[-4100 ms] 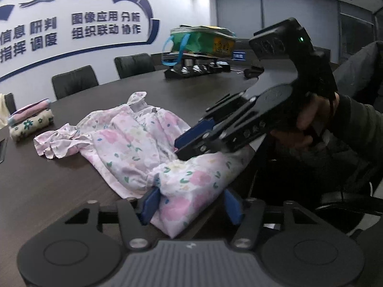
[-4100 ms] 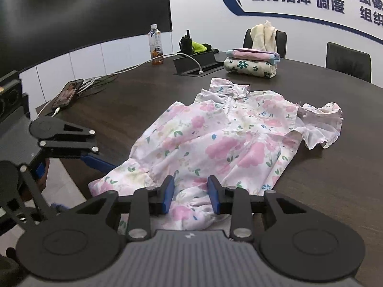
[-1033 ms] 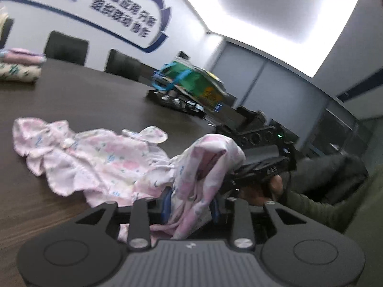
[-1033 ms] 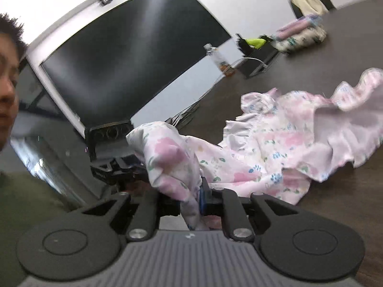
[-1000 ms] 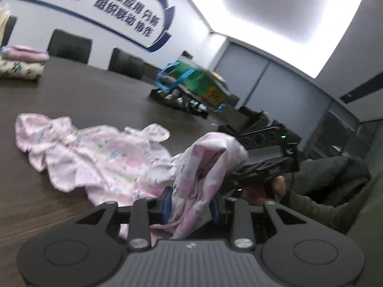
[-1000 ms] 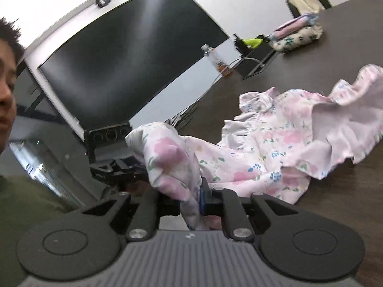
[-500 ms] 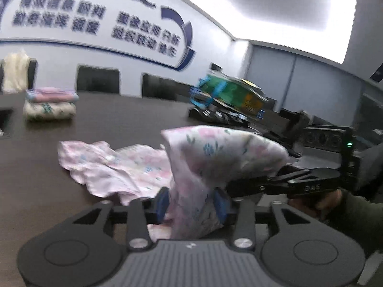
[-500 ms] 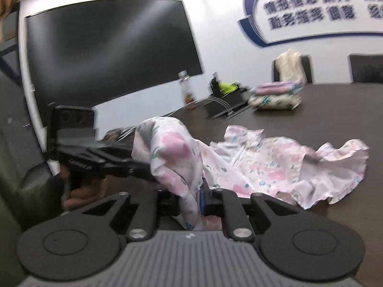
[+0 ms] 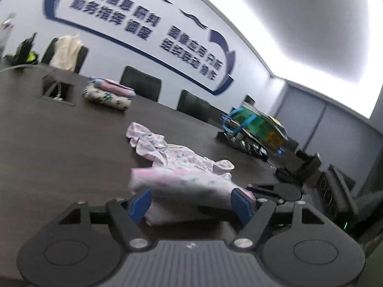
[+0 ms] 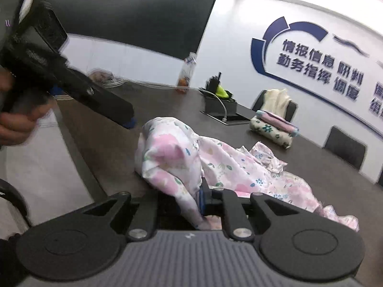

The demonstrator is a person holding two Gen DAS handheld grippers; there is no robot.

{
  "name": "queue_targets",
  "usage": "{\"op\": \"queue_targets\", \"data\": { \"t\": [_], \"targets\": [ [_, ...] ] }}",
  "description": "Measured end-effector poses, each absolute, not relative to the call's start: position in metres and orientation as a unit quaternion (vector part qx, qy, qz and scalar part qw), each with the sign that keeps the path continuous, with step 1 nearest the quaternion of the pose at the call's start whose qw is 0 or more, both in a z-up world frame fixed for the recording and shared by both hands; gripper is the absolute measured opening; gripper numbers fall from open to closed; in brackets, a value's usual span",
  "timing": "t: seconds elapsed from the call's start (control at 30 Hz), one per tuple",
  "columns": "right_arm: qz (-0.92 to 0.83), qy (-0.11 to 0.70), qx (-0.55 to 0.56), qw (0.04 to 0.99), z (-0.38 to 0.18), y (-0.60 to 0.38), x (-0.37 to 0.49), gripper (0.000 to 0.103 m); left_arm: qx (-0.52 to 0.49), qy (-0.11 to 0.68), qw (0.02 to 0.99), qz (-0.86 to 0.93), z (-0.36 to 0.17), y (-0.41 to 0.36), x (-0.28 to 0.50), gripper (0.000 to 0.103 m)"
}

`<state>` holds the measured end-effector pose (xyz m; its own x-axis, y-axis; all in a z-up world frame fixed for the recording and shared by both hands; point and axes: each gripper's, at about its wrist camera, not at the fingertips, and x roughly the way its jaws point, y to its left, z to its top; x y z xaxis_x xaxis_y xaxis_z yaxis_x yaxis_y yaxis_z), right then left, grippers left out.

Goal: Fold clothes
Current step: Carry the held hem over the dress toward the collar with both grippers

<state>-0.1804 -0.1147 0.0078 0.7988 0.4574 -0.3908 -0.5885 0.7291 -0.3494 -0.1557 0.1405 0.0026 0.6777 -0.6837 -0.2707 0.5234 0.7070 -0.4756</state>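
1. Left wrist view: the left gripper (image 9: 190,202) has its jaws opening, the blue pads standing wide at about 8 and 4 o'clock of the frame's lower middle. A fold of the floral dress (image 9: 182,167) lies between them, but the pads do not seem to press it, so the cloth looks released. The rest of the dress trails away toward 12 o'clock across the dark table (image 9: 59,148), bunched and uneven. At 10 o'clock, well apart, sits a folded pile (image 9: 109,93) of other garments. The tip of the right gripper (image 9: 275,189) shows at 3 o'clock, just beside the hem.

2. Right wrist view: the right gripper (image 10: 199,198) is narrow and clamped on a gathered hem of the dress (image 10: 172,157), which stands up in a hump at the frame's centre. The body of the garment spreads toward 3 o'clock on the table (image 10: 167,100). The left gripper (image 10: 126,122), blurred, hangs at 10 o'clock, held by a hand (image 10: 14,124), clear of the cloth.

3. Progress, as I judge it: the hem is brought up over the body, so a first fold is under way. The right side has yet to let go, and the crumpled layers need smoothing and further folds.
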Motion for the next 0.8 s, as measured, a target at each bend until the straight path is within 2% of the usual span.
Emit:
{"op": "queue_targets", "data": {
  "t": [0.03, 0.1, 0.13, 0.23, 0.3, 0.37, 0.43, 0.47, 0.53, 0.6, 0.63, 0.7, 0.77, 0.8],
  "targets": [
    [0.281, 0.145, -0.242, 0.917, 0.006, -0.105, -0.178, 0.018, -0.19, 0.223, 0.897, -0.33, 0.002, 0.141, -0.155, 0.076],
    [0.284, 0.165, -0.248, 0.911, 0.004, -0.09, -0.174, 0.038, -0.195, 0.24, 0.9, -0.306, 0.001, 0.139, -0.148, 0.076],
    [0.299, 0.171, -0.237, 0.909, 0.008, -0.089, -0.175, 0.053, -0.194, 0.249, 0.902, -0.295, 0.001, 0.137, -0.145, 0.075],
    [0.349, 0.184, -0.191, 0.899, 0.023, -0.097, -0.176, 0.065, -0.194, 0.265, 0.902, -0.28, 0.002, 0.132, -0.139, 0.073],
    [0.368, 0.196, -0.152, 0.896, 0.036, -0.118, -0.177, 0.069, -0.194, 0.269, 0.9, -0.283, 0.003, 0.128, -0.136, 0.066],
    [0.378, 0.207, -0.104, 0.896, 0.05, -0.149, -0.172, 0.069, -0.195, 0.279, 0.897, -0.282, 0.004, 0.123, -0.132, 0.061],
    [0.363, 0.205, -0.045, 0.908, 0.066, -0.183, -0.162, 0.069, -0.196, 0.29, 0.895, -0.277, 0.003, 0.118, -0.128, 0.051],
    [0.337, 0.199, -0.026, 0.92, 0.072, -0.2, -0.156, 0.069, -0.2, 0.295, 0.894, -0.272, 0.003, 0.116, -0.126, 0.042],
    [0.264, 0.189, -0.021, 0.946, 0.078, -0.221, -0.139, 0.068, -0.205, 0.291, 0.894, -0.271, 0.004, 0.115, -0.123, 0.036],
    [0.218, 0.184, -0.05, 0.957, 0.076, -0.228, -0.116, 0.068, -0.2, 0.284, 0.898, -0.269, 0.006, 0.112, -0.12, 0.025],
    [0.205, 0.187, -0.07, 0.958, 0.074, -0.229, -0.101, 0.068, -0.191, 0.28, 0.902, -0.267, 0.009, 0.11, -0.118, 0.023],
    [0.177, 0.208, -0.112, 0.955, 0.064, -0.228, -0.066, 0.063, -0.17, 0.259, 0.911, -0.271, 0.017, 0.104, -0.112, 0.017],
    [0.162, 0.247, -0.124, 0.947, 0.053, -0.233, -0.028, 0.042, -0.147, 0.238, 0.919, -0.278, 0.026, 0.097, -0.108, 0.017],
    [0.159, 0.27, -0.12, 0.942, 0.048, -0.234, -0.011, 0.036, -0.135, 0.232, 0.922, -0.28, 0.03, 0.093, -0.107, 0.017]
  ]
}}
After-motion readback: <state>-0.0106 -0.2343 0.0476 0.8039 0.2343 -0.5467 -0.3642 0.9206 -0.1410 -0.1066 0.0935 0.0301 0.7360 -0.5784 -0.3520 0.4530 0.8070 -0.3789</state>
